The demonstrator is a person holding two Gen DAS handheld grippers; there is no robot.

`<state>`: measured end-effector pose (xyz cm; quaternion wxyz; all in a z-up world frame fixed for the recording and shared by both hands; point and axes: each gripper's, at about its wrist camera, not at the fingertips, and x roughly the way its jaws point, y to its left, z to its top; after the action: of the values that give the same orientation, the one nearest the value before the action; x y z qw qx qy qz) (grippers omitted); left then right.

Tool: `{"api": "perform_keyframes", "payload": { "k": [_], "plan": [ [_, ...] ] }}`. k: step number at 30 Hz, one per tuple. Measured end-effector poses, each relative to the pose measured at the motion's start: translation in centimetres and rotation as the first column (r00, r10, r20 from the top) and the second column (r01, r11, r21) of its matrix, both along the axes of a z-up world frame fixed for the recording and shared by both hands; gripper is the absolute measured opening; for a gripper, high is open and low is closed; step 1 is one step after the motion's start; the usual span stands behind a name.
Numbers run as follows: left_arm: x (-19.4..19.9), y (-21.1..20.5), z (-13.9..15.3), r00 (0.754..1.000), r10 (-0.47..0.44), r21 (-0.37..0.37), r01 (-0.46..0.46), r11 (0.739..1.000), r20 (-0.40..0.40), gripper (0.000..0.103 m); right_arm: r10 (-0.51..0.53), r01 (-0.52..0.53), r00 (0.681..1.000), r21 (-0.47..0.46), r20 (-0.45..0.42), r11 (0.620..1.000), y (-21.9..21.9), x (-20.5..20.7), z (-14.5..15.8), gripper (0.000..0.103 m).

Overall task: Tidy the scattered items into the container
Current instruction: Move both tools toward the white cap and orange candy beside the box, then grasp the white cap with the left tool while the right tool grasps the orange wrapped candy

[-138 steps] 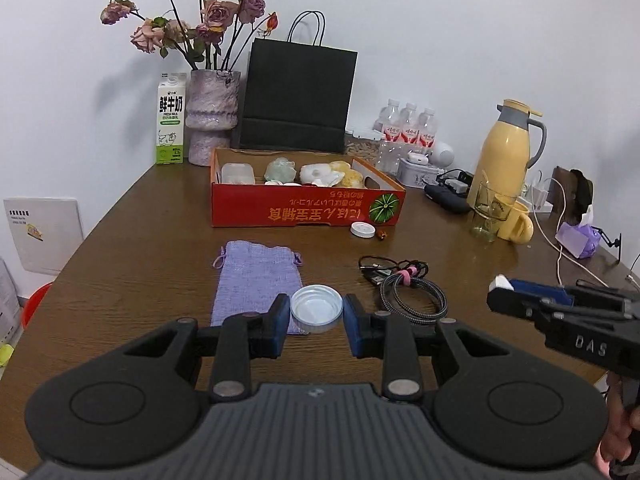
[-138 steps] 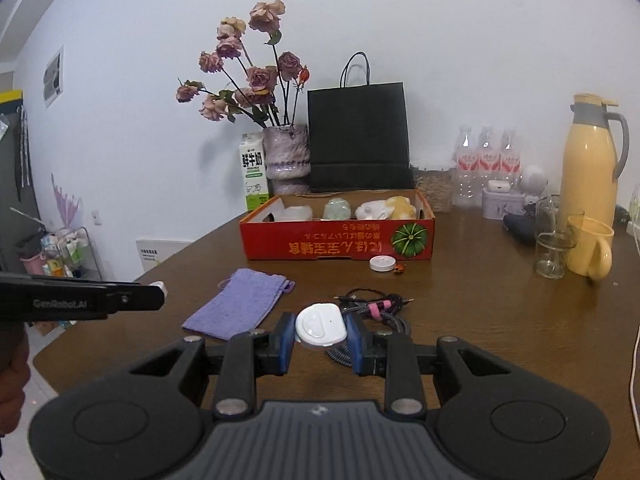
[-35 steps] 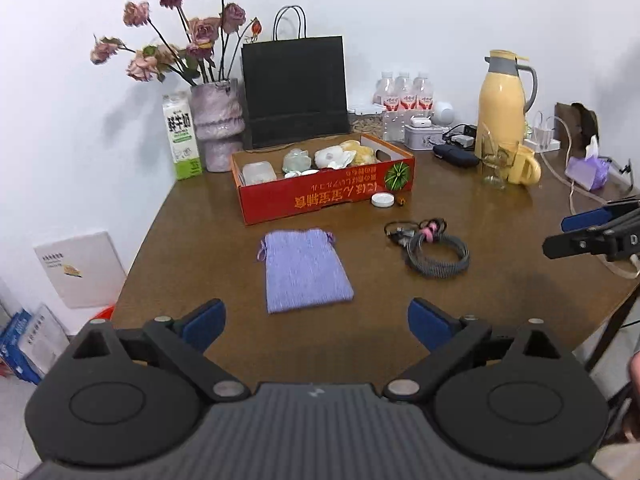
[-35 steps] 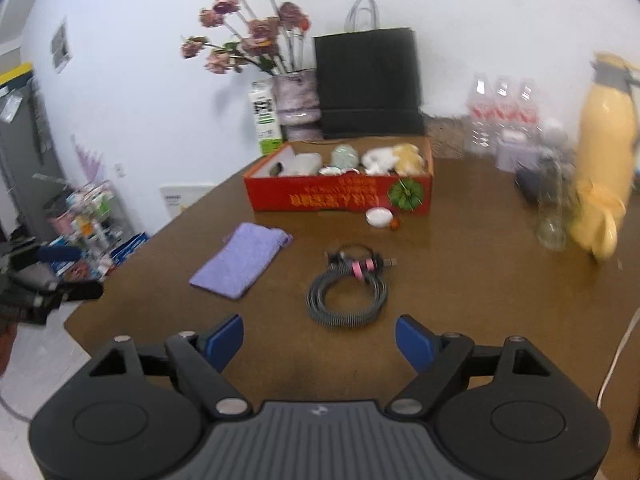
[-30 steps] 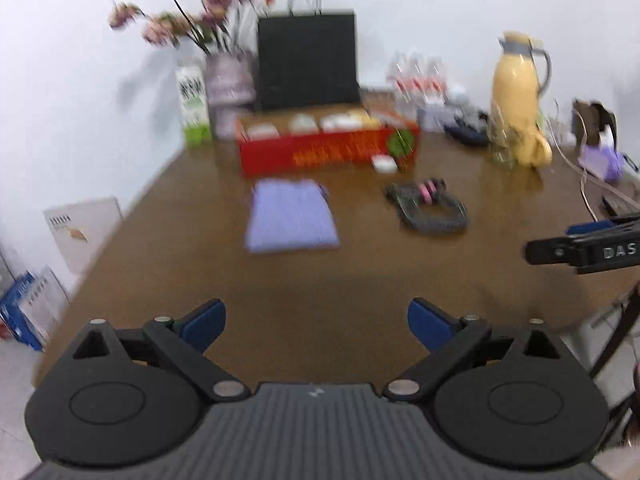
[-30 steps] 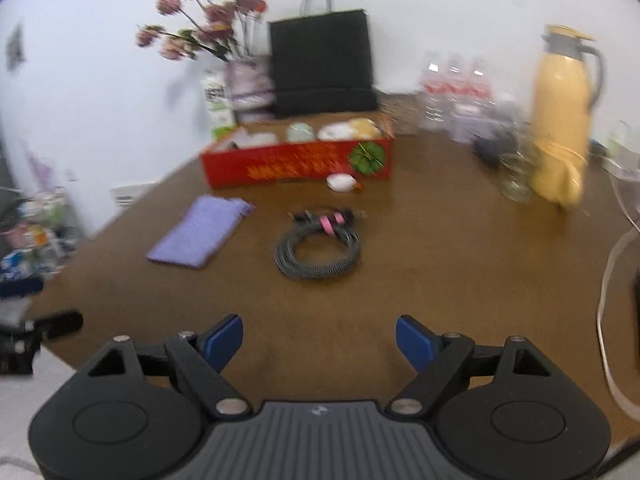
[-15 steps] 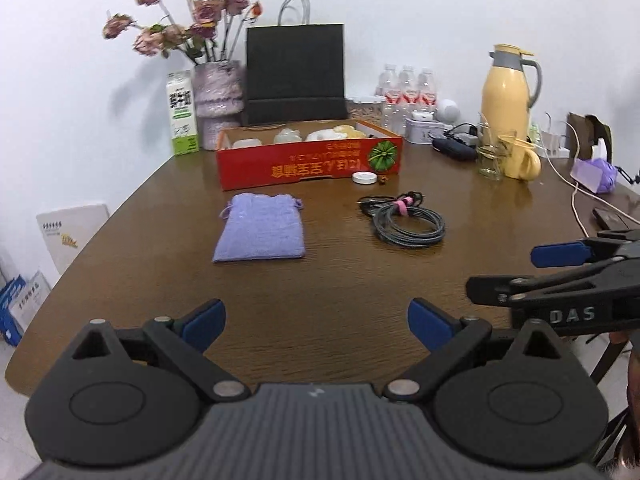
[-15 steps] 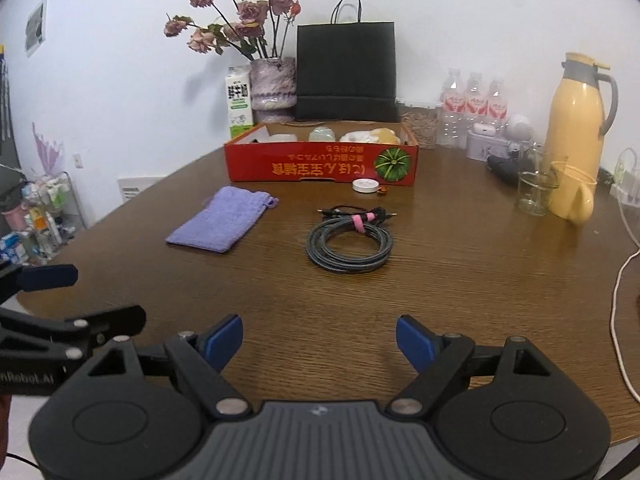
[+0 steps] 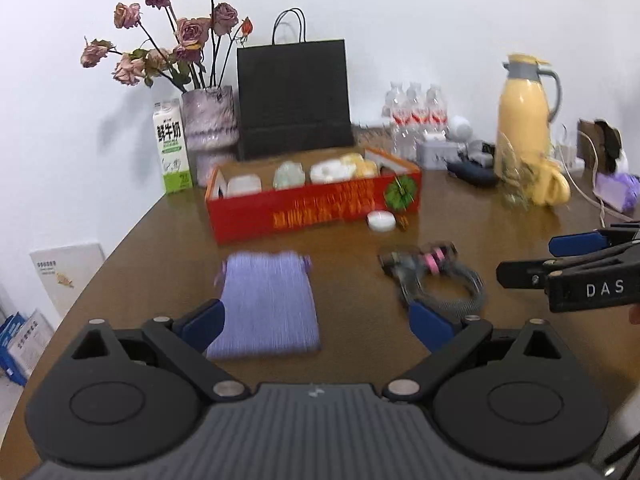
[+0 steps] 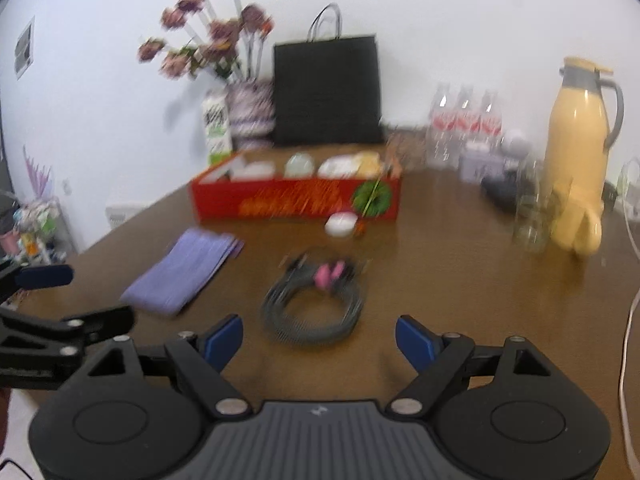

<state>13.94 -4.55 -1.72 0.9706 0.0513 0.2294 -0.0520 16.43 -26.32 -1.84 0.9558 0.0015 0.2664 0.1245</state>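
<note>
A red cardboard box [image 9: 316, 206] holding several pale items stands at the back of the brown table; it also shows in the right wrist view [image 10: 296, 198]. A purple cloth pouch [image 9: 268, 304] [image 10: 184, 270] lies flat in front of it. A coiled grey cable with a pink tie [image 9: 436, 276] [image 10: 316, 300] lies to the right. A small white lid [image 9: 381, 221] [image 10: 341, 224] sits by the box's front right corner. My left gripper [image 9: 316, 324] is open and empty, just short of the pouch. My right gripper [image 10: 319, 340] is open and empty, just short of the cable.
Behind the box stand a milk carton [image 9: 172, 146], a vase of dried roses [image 9: 210, 128], a black paper bag [image 9: 294, 98] and water bottles [image 9: 414, 114]. A yellow jug [image 9: 524, 116], glass and yellow mug stand at the right. A white cable [image 10: 628, 340] runs along the right edge.
Both grippers, once shut on white lids, are open and empty. Over the last half second both moved forward toward the table; the pouch and cable appear closer.
</note>
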Motion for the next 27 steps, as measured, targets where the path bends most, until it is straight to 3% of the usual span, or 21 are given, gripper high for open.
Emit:
{"api": "perform_keyframes", "payload": {
  "k": [1,4,6,9,14,16,20,25,27],
  "plan": [
    [1.3,0.0,0.2,1.0,-0.009,-0.011,0.008,1.0,-0.004,0.101,-0.005,0.005,1.0,0.002,0.007,1.0,-0.4,1.3,0.1,0.081],
    [6.4,-0.1,0.4,0.996,-0.062,-0.055,0.059,0.997,-0.057,0.101,0.001,-0.001,1.0,0.022,-0.015,1.0,-1.3,6.6,0.0,0.066],
    [9.1,-0.9,0.2,0.991,-0.104,-0.043,0.1,0.994,-0.08,0.1,0.037,-0.036,0.998,0.023,-0.046,0.999,-1.5,10.8,-0.3,0.061],
    [12.3,-2.0,-0.4,0.99,-0.122,-0.016,0.121,0.993,-0.075,0.096,0.06,-0.062,0.996,-0.032,-0.07,0.998,-0.8,16.3,-1.1,0.061],
    [17.5,-2.8,-1.7,0.981,-0.146,-0.02,0.145,0.989,-0.126,0.088,0.111,-0.119,0.975,-0.031,-0.19,0.992,0.6,23.5,-3.4,0.051],
    [19.1,-3.1,-2.3,0.974,-0.153,-0.04,0.149,0.988,-0.166,0.081,0.116,-0.129,0.971,-0.049,-0.207,0.991,1.0,24.7,-4.4,0.033],
    [21.5,-4.3,-3.3,0.961,-0.177,-0.046,0.172,0.984,-0.212,0.08,0.109,-0.118,0.977,-0.038,-0.184,0.992,0.4,25.2,-4.9,0.011],
    [24.5,-7.1,-3.8,0.939,-0.228,-0.063,0.219,0.974,-0.258,0.079,0.057,-0.054,0.984,0.021,-0.167,0.998,-2.5,25.2,-5.2,0.009],
    [25.6,-8.2,-4.1,0.931,-0.237,-0.072,0.226,0.971,-0.276,0.072,0.045,-0.038,0.987,0.046,-0.155,0.998,-3.7,25.1,-5.2,0.009]
  ]
}}
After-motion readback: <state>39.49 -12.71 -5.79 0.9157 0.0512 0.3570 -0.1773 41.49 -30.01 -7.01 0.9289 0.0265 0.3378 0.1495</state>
